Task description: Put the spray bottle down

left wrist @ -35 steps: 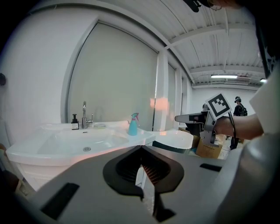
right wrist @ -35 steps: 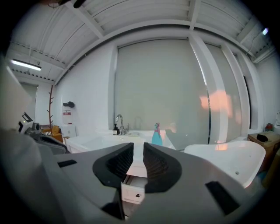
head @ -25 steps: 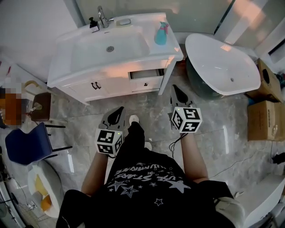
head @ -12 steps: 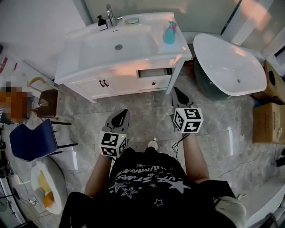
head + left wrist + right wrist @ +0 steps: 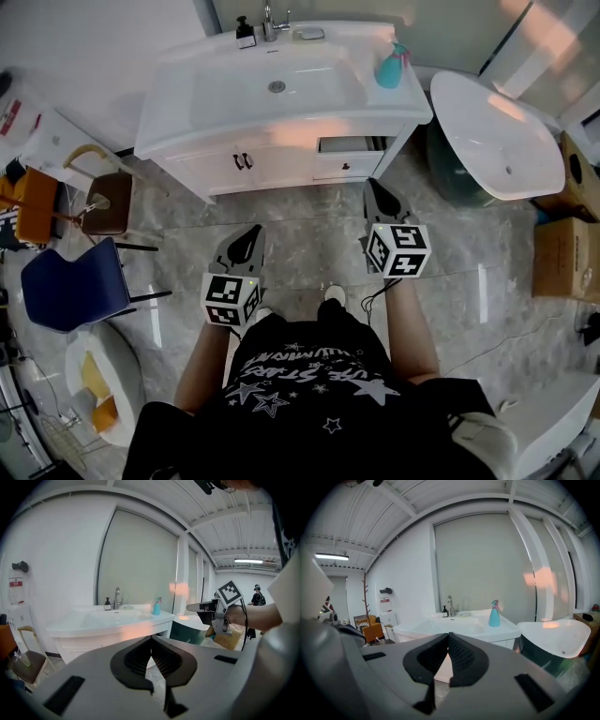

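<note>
The teal spray bottle [image 5: 389, 66] with a pink head stands upright on the right end of the white vanity top [image 5: 187, 112]. It also shows in the left gripper view [image 5: 156, 606] and the right gripper view [image 5: 494, 614]. Neither gripper touches it. My left gripper [image 5: 249, 234] hangs over the marble floor in front of the vanity, jaws shut and empty [image 5: 151, 640]. My right gripper [image 5: 374, 190] is held to its right, nearer the vanity's drawer, also shut with nothing in it [image 5: 448, 637]. Both point toward the vanity from some way off.
The vanity carries a sink, a faucet [image 5: 269, 19] and a dark soap dispenser [image 5: 245, 34]; its drawer [image 5: 352, 145] stands slightly open. A white bathtub [image 5: 497, 141] sits at the right, with cardboard boxes [image 5: 562, 253] beyond. A blue chair [image 5: 66, 286] and a wooden stool [image 5: 106, 202] stand at the left.
The vanity and bottle have slid rightward and up in the head view as the person stepped sideways and back. Both grippers travelled along, still shut and empty.
</note>
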The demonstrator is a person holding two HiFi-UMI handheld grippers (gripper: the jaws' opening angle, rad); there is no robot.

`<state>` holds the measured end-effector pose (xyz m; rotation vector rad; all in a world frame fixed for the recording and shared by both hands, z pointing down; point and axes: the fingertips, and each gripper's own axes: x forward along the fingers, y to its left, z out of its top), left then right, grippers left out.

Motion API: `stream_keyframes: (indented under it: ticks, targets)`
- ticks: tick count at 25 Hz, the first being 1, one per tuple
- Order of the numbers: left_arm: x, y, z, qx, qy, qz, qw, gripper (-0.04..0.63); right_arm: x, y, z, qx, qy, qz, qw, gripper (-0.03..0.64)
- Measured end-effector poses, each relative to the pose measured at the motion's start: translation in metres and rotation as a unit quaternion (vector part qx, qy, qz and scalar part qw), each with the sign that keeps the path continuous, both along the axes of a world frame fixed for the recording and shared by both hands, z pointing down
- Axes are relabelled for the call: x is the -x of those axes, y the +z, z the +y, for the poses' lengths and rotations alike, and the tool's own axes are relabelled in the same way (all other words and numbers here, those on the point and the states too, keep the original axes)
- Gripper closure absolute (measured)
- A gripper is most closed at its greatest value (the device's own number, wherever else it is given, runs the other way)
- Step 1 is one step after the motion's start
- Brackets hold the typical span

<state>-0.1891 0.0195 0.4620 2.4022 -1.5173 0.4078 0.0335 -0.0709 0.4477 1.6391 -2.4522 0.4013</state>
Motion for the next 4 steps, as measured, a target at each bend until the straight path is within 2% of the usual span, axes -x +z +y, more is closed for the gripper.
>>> stream_keyframes:
  ticks: [4]
  targets:
    - [0.044, 0.003, 0.012, 0.003, 0.001, 0.005, 1.0, 0.58, 0.043, 0.0, 0.017, 0.003, -0.001, 0.005, 1.0, 0.604]
